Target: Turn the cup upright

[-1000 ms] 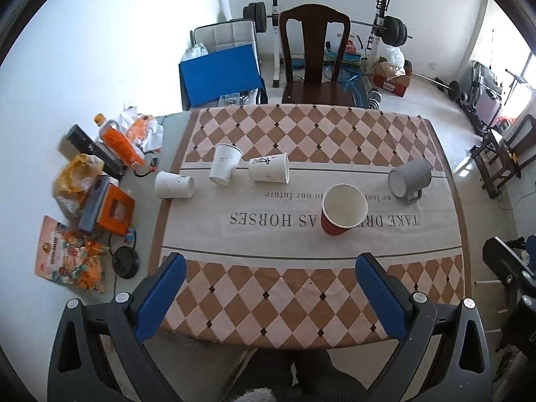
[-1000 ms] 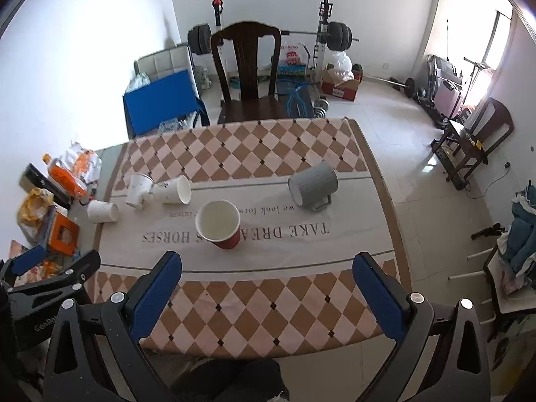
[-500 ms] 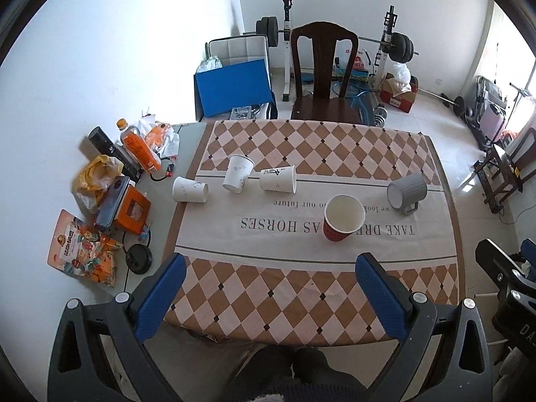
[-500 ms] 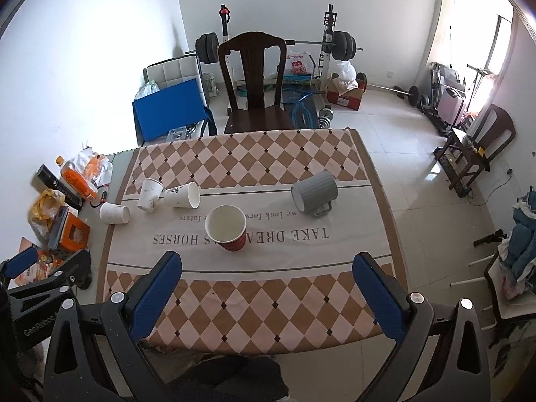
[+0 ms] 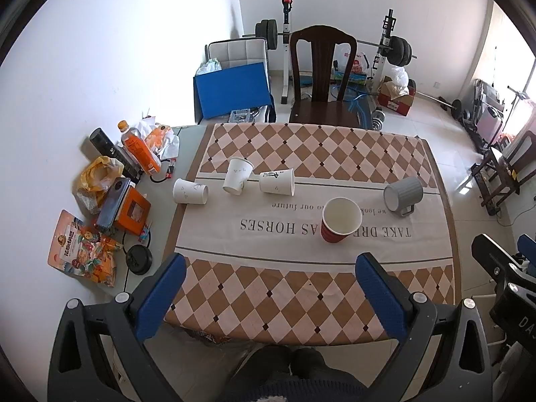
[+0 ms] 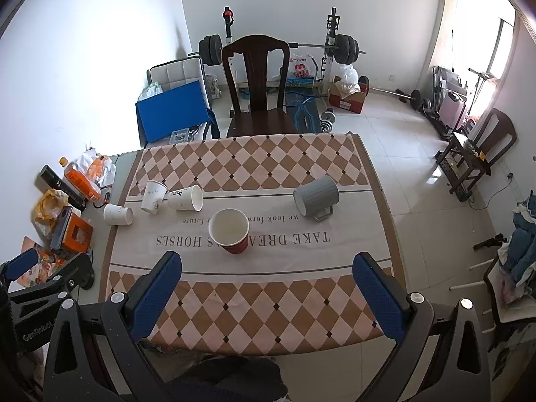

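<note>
A red paper cup (image 5: 340,219) stands upright mid-table, also in the right wrist view (image 6: 230,231). A grey mug (image 5: 402,194) lies on its side to its right, also in the right wrist view (image 6: 316,196). Three white paper cups sit at the left: one (image 5: 190,191) on its side, one (image 5: 237,176) tilted, one (image 5: 277,182) on its side. My left gripper (image 5: 269,293) and right gripper (image 6: 266,293) are open and empty, high above the table's near edge.
The table has a checked cloth (image 5: 301,294). Snack bags, an orange bottle (image 5: 139,147) and boxes crowd its left strip. A dark wooden chair (image 5: 321,80) stands at the far side. Gym gear lines the back wall.
Both grippers have risen and drawn back from the table, so the cups look smaller and farther. Nothing on the table has moved.
</note>
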`<action>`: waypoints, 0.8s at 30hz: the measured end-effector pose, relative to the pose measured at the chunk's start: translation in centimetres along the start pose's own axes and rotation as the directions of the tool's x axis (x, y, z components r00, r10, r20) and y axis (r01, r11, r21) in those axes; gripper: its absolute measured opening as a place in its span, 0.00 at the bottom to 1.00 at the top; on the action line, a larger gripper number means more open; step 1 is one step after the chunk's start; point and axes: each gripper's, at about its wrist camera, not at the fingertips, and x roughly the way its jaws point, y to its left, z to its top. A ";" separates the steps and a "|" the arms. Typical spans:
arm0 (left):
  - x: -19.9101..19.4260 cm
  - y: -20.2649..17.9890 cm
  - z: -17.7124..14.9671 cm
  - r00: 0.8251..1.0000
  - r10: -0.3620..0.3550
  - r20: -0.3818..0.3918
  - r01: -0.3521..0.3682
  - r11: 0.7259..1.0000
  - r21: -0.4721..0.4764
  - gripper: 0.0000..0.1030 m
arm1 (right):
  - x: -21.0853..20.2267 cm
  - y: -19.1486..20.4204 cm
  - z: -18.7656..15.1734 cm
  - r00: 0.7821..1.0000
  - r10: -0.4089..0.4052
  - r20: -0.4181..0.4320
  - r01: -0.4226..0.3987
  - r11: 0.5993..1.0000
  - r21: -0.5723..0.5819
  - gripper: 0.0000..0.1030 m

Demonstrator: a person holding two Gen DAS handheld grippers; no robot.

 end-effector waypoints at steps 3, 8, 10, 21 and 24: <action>-0.3 -0.2 0.2 1.000 0.002 0.000 -0.002 1.000 -0.002 1.00 | 0.0 0.0 0.0 1.000 0.001 0.000 -0.001 1.000 0.000 1.00; -0.6 -0.4 0.4 1.000 0.010 0.004 -0.009 1.000 -0.006 1.00 | -0.1 0.3 0.1 1.000 0.008 -0.007 -0.008 1.000 -0.011 1.00; -0.9 -0.4 0.6 1.000 0.013 0.004 -0.013 1.000 -0.009 1.00 | -0.1 0.3 0.1 1.000 0.007 -0.009 -0.008 1.000 -0.011 1.00; -1.1 -0.2 0.7 1.000 0.011 0.007 -0.011 1.000 -0.013 1.00 | -0.3 0.6 0.0 1.000 0.009 -0.006 -0.009 1.000 -0.013 1.00; -1.1 -0.2 0.6 1.000 0.011 0.007 -0.011 1.000 -0.016 1.00 | -0.2 0.5 -0.1 1.000 0.010 -0.007 -0.010 1.000 -0.015 1.00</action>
